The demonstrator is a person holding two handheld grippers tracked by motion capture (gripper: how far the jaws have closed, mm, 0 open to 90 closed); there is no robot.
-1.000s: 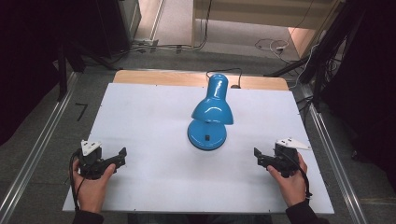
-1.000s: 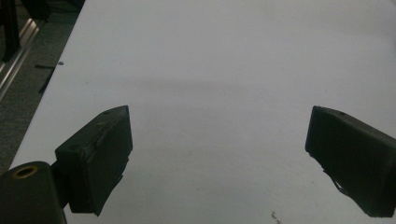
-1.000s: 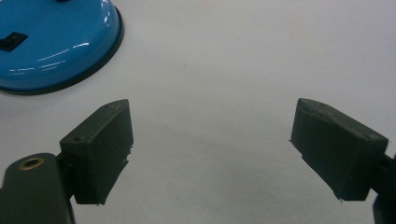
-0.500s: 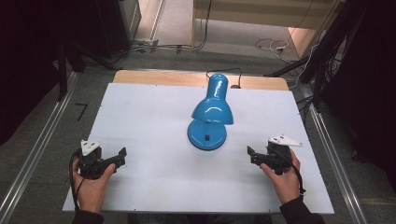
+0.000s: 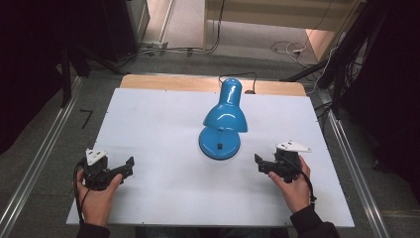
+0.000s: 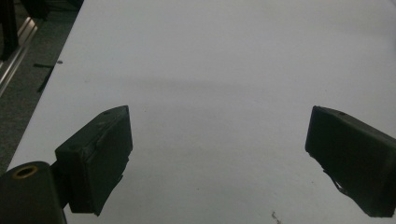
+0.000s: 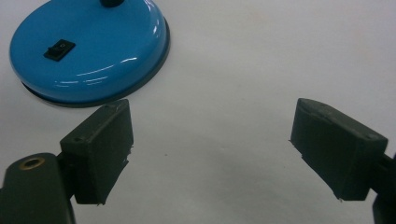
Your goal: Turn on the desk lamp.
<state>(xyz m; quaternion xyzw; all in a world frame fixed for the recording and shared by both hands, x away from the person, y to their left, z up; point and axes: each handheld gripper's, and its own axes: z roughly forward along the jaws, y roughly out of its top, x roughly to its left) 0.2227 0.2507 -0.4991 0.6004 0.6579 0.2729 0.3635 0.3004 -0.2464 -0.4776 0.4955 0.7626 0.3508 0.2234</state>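
Note:
A glossy blue desk lamp [image 5: 224,119] stands mid-table on a round base [image 5: 219,144] with a small black switch [image 7: 59,49] on top. Its shade tilts down over the base. My right gripper [image 5: 258,162] is open just right of the base, jaws pointing left toward it; in the right gripper view the base [image 7: 88,51] lies beyond the left jaw, and nothing is between the fingers. My left gripper [image 5: 129,166] rests open at the table's near left, over bare white surface [image 6: 215,93].
The white tabletop [image 5: 158,124] has a wooden strip [image 5: 168,83] along its far edge, where the lamp's black cable [image 5: 242,75] runs off. Metal rails [image 5: 39,148] flank the table on grey floor. Cables lie on the floor behind.
My right gripper has slid left toward the lamp base. The left gripper and the lamp have stayed put.

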